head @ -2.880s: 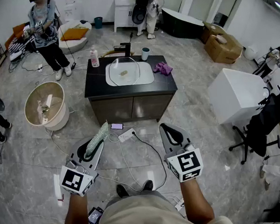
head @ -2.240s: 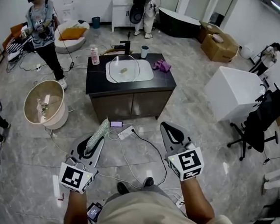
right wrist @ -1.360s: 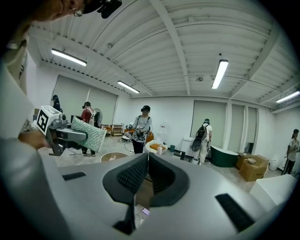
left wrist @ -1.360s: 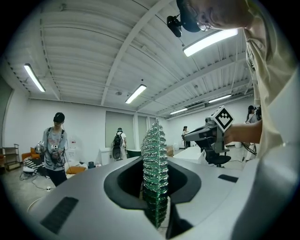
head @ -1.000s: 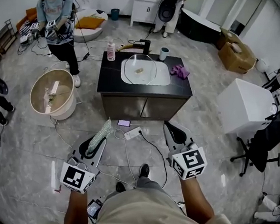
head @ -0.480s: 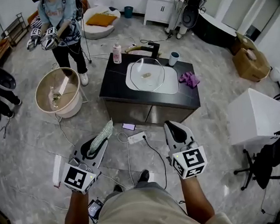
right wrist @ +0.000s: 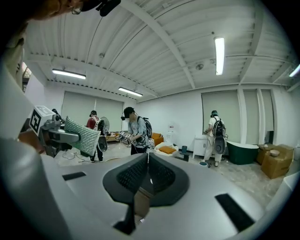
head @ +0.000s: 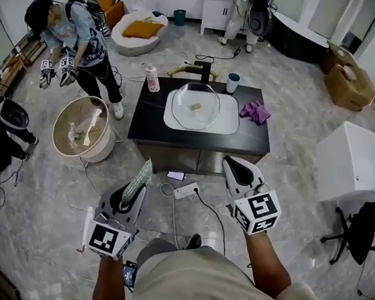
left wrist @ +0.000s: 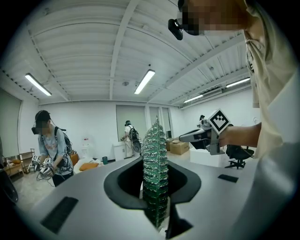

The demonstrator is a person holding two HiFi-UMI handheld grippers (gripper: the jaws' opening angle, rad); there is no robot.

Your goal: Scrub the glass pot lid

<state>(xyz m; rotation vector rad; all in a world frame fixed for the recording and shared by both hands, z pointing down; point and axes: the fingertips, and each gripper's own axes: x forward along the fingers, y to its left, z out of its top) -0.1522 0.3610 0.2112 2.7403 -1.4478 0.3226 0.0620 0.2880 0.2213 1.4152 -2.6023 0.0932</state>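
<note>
The glass pot lid lies over a white sink set in a black-topped cabinet, ahead of me in the head view. My left gripper is shut on a green scrub sponge, seen edge-on as a glittery green strip in the left gripper view. My right gripper is shut with nothing in it; its jaws meet in the right gripper view. Both grippers hang well short of the cabinet, over the floor.
On the countertop stand a pink bottle, a black faucet, a cup and a purple cloth. A power strip, phone and cables lie on the floor ahead. A round tub and a person are at left, a white box at right.
I have come closer to the cabinet; it sits larger and nearer in the head view. Both grippers keep their hold and pose. The person at left has moved beside the tub.
</note>
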